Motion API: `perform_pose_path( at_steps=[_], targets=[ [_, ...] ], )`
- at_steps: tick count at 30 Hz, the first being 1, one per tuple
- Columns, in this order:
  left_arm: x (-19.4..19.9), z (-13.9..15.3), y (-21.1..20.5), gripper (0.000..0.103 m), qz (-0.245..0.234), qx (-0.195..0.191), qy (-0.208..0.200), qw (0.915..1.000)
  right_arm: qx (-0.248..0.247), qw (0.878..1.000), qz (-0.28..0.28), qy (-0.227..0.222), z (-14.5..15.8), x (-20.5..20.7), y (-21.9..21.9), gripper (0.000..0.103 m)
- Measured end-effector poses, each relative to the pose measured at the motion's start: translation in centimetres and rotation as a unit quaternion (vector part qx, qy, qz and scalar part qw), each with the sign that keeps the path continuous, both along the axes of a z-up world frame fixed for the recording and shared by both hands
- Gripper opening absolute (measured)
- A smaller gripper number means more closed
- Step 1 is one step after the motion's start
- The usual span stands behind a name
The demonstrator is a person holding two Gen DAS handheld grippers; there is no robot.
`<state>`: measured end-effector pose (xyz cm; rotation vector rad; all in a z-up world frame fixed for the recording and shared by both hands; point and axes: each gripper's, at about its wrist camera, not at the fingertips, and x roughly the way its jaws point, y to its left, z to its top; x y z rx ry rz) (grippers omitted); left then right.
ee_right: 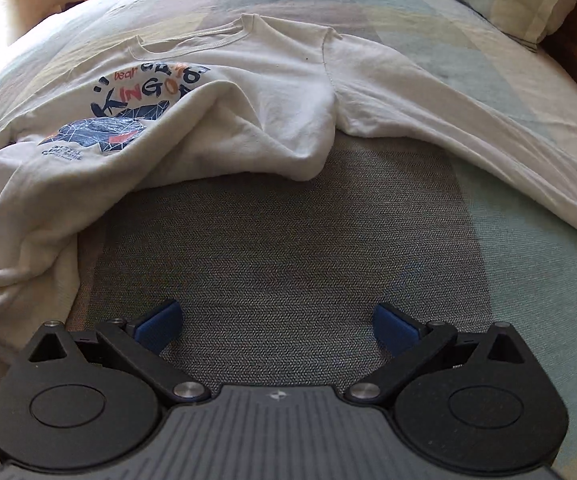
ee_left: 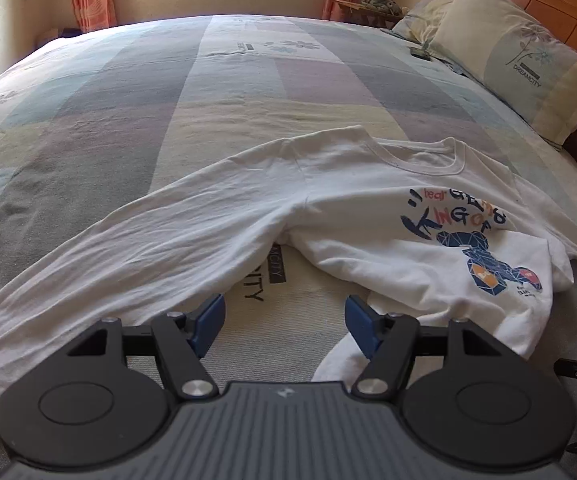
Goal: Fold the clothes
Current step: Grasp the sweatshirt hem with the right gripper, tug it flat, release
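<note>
A: On the bed (ee_left: 136, 92), a white long-sleeved shirt (ee_left: 368, 184) lies print side up, collar toward the far edge. What's at the far left?

B: In the left wrist view, the left sleeve (ee_left: 120, 240) stretches out flat toward the near-left corner. The left gripper (ee_left: 284, 320) hangs low over the bed in the gap between that sleeve and the shirt body, jaws spread wide, holding nothing.

A: And the middle?

B: The hem (ee_right: 88, 184) is bunched and rolled up over the lower part of the bear print (ee_right: 100, 132), so the body is rumpled rather than flat.

A: Further right?

B: The right sleeve (ee_right: 468, 112) runs out toward the right side of the bed. The right gripper (ee_right: 276, 324) is over bare sheet in front of the shirt, jaws also spread and empty. A pillow (ee_left: 528, 60) sits against the headboard, well apart.

A: Which step does that suggest?

B: Likely spreading or arranging; no neat fold shows. A next move would call for each gripper to close on the crumpled hem near a corner and draw it flat toward the near edge before any sleeve goes over
</note>
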<state>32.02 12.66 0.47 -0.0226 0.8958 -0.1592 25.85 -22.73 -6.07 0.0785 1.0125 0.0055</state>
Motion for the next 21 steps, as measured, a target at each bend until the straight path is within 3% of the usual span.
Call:
perform_pose_path(
  at_steps=[7,15,16,21],
  targets=[
    [-1.4,1.1,-5.2,0.067,-0.034,0.036,0.005,0.9988,0.110,0.992,-0.025,-0.060,1.1,-0.6,-5.1,0.103],
    [-3.0,1.3,-8.9,0.068,-0.018,0.035,0.001,0.9992,0.240,0.961,-0.054,-0.130,2.6,-1.1,-11.2,0.103],
    [-3.4,1.4,-9.3,0.068,-0.019,0.035,0.000,0.9992,0.225,0.963,-0.054,-0.141,3.3,-0.5,-12.3,0.103],
    [-5.4,1.5,-10.2,0.069,-0.004,0.046,0.001,0.9990,0.053,0.980,-0.035,-0.190,7.9,5.5,-17.9,0.103]
  ],
)
